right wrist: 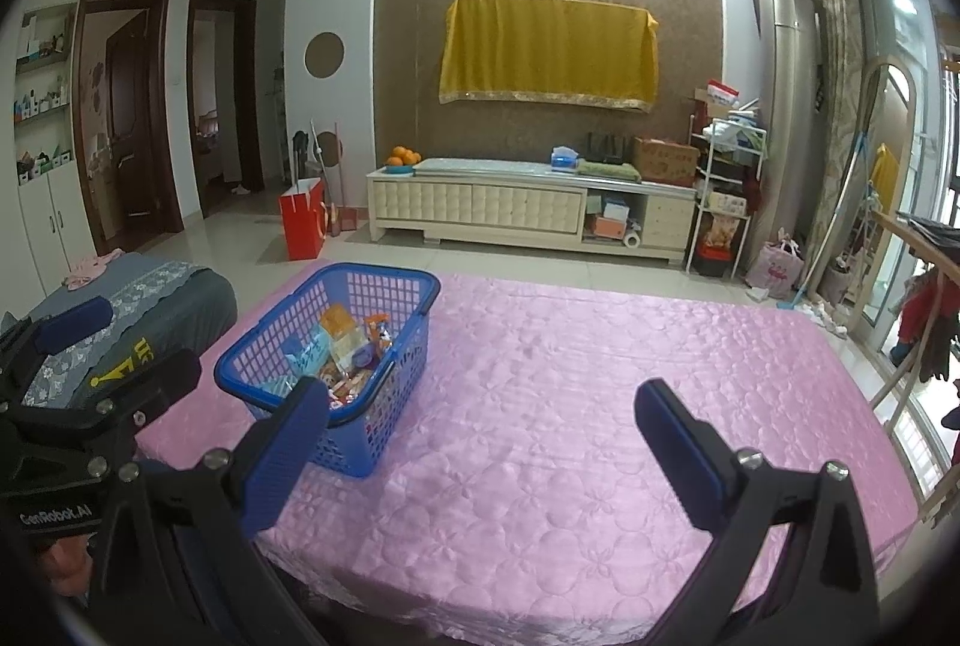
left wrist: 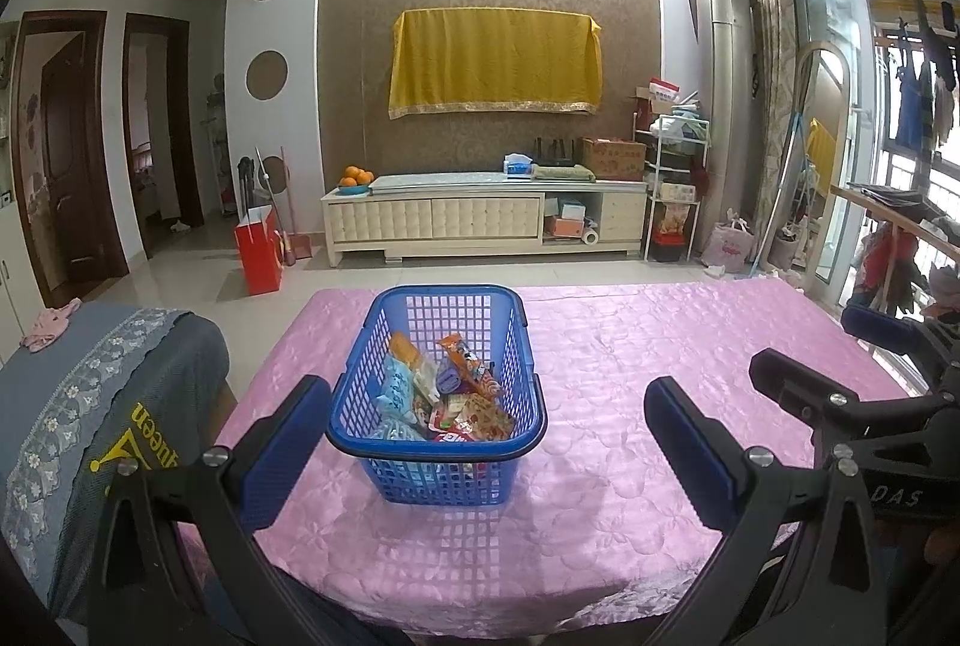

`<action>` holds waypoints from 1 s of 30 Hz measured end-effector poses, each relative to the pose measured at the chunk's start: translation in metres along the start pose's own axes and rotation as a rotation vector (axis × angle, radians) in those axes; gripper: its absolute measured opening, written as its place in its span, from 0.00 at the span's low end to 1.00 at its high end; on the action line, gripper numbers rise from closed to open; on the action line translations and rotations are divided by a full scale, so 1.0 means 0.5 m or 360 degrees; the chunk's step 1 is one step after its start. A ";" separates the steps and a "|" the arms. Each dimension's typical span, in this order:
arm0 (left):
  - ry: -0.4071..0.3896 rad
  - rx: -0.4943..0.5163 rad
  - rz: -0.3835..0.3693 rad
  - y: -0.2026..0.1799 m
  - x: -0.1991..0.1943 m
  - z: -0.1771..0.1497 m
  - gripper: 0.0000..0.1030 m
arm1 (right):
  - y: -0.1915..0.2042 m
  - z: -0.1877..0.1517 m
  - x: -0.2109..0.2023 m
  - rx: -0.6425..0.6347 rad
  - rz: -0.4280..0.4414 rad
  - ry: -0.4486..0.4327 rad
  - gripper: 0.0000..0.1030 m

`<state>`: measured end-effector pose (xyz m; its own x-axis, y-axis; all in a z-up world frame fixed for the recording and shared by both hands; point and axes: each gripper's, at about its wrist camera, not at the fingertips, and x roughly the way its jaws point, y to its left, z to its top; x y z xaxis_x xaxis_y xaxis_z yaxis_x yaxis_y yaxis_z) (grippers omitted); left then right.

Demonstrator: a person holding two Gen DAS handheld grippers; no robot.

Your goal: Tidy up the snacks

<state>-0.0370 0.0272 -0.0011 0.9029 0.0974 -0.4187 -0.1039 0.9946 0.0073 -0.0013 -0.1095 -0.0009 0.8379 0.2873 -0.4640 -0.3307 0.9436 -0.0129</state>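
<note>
A blue basket (left wrist: pixel 437 400) stands on the pink tablecloth (left wrist: pixel 630 406), its long axis running away from the left gripper (left wrist: pixel 486 406). Snack packets (left wrist: pixel 447 394) are heaped inside, perhaps a dozen. Both the left and the right gripper (right wrist: pixel 480 406) hover empty, jaws apart.

Right gripper (right wrist: pixel 483 409) spread empty over pink tablecloth (right wrist: pixel 600 406), blue snack basket (right wrist: pixel 336 340) just left.

A table (left wrist: pixel 630 406) draped in a pink quilted cloth (right wrist: pixel 570 436) carries one blue basket (left wrist: pixel 438 394) of snack packets (left wrist: pixel 447 394) near its left side.
</note>
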 end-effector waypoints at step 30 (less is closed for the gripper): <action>0.0041 -0.0035 0.0015 0.001 0.003 -0.009 1.00 | 0.002 0.000 -0.006 0.0001 0.0027 0.0005 1.00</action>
<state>-0.0377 0.0276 -0.0058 0.8907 0.1052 -0.4422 -0.1215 0.9926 -0.0085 -0.0041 -0.1095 0.0003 0.8309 0.3028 -0.4668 -0.3446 0.9387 -0.0044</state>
